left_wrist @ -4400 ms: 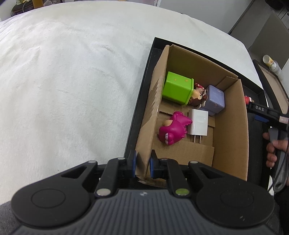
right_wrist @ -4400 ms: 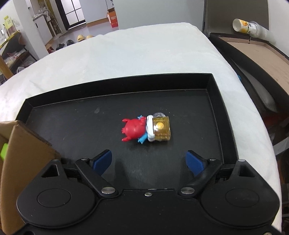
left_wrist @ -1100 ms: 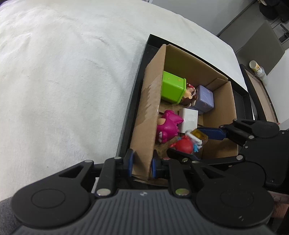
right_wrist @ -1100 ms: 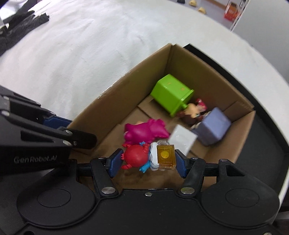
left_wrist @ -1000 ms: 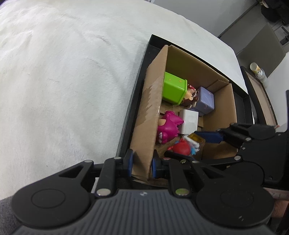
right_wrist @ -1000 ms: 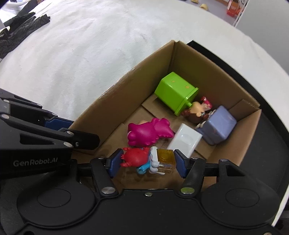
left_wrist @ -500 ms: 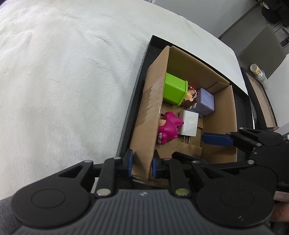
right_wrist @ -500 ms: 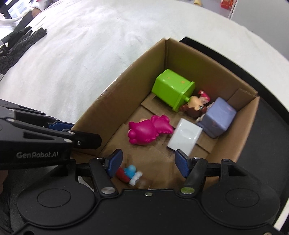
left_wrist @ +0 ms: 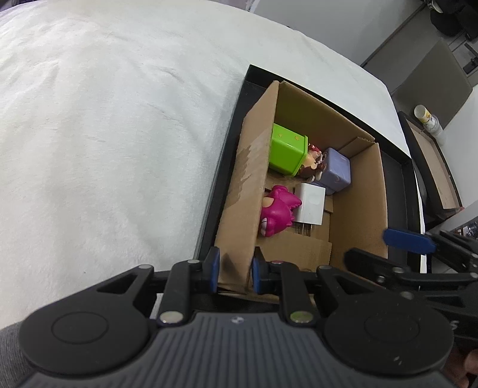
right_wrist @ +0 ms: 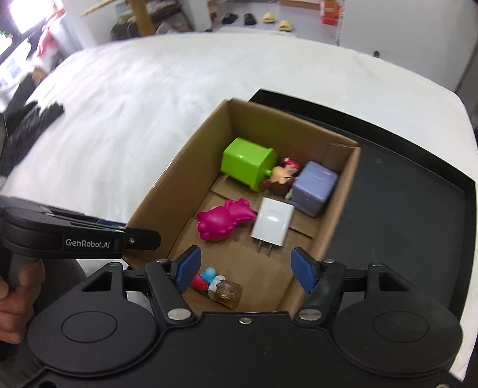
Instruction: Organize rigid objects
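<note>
White blanket (right_wrist: pixel 155 98) underneath — shoes (right_wrist: pixel 272 19) beyond.

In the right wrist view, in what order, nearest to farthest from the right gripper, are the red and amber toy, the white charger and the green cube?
From the right gripper:
1. Red and amber toy, on the box floor just beneath the opening jaws.
2. White charger, mid-box, right of the pink toy.
3. Green cube, at the far end.

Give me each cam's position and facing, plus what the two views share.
Left wrist: on the left gripper, looking down along the cardboard box; jaws clamp its wall; grey sleeve shows.
Right wrist: on the right gripper, above the box's near end, jaws opening and empty; a hand holds the left gripper.
Shared: box, green cube, pink toy, white charger.
</note>
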`<state>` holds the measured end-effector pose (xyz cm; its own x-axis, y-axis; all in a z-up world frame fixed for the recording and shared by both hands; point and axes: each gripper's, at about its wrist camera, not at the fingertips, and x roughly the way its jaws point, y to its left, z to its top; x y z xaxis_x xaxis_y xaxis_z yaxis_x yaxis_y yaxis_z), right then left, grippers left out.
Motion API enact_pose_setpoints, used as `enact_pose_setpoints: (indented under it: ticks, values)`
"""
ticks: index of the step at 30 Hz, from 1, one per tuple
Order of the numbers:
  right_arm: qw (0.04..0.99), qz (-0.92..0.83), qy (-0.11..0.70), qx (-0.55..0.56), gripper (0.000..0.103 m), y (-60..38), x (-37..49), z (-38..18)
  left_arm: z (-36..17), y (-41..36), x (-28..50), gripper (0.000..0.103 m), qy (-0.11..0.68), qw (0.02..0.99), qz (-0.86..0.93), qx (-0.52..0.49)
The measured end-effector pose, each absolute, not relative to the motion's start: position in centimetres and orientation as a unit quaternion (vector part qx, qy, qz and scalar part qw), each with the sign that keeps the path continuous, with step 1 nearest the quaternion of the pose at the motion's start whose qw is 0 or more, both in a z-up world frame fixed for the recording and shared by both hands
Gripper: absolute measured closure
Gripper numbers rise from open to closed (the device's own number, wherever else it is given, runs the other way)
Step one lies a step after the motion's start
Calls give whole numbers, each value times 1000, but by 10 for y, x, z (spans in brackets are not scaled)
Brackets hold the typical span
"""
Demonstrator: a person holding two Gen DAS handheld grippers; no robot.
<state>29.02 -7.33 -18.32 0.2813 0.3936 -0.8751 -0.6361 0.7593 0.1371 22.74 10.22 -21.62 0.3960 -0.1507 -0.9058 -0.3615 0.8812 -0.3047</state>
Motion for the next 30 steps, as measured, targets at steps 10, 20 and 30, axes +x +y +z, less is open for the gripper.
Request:
enact_pose_setpoints:
  ticks: [10,20,30]
  values:
    - [821,274,496,-68,15,-109,282,-175,-193,97,209,73,529,811,92,-233]
    - [855,237,461,-6,0,-151,266,-156,-147,76,199,30,510,835,95,-182]
    - [876,221,427,43,0,-179,241,-132,-99,60,166,10,487,858,68,-146]
